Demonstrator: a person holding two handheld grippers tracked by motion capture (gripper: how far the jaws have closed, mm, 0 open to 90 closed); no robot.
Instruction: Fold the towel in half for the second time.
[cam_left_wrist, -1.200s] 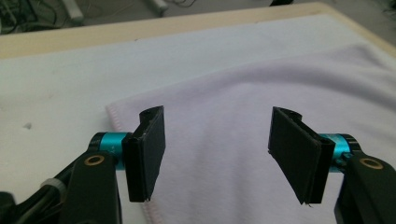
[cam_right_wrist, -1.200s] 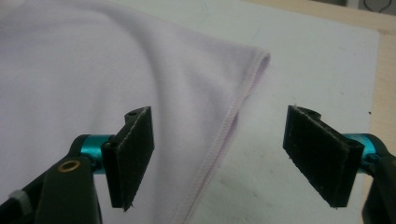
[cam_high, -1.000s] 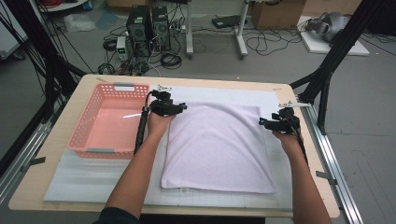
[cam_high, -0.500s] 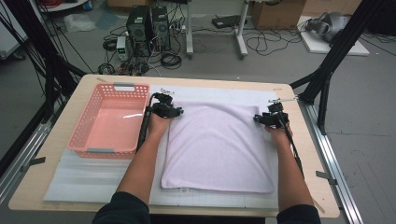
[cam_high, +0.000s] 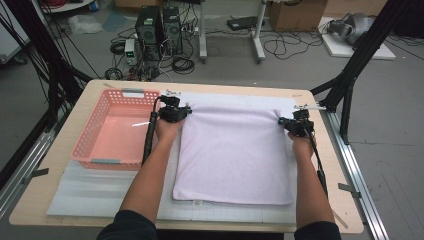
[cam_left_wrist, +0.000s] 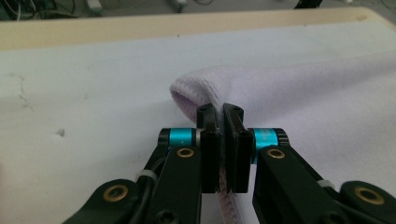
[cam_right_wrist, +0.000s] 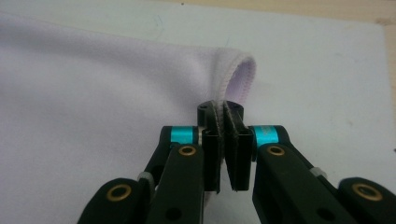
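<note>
The lilac towel (cam_high: 234, 152) lies flat on the white mat (cam_high: 100, 192) covering the counter (cam_high: 60, 150), beside a pink basket (cam_high: 116, 131). The left gripper (cam_high: 179, 114) has just closed on the towel's far left corner, pinching its hem. The right gripper (cam_high: 292, 123) has likewise just clamped the far right corner.

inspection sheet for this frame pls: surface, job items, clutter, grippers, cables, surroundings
Surface: wooden table with a white mat on top.
Job's things: lilac towel lying flat on the mat, both far corners pinched.
Clutter: pink basket left of the towel, looks empty.
Grippers: left gripper shut on the towel's far left corner; right gripper shut on its far right corner; both jaws have just been closing.
Cables: one trails along each forearm.
Surroundings: black frame legs, computer towers and loose floor cables beyond the table.
</note>
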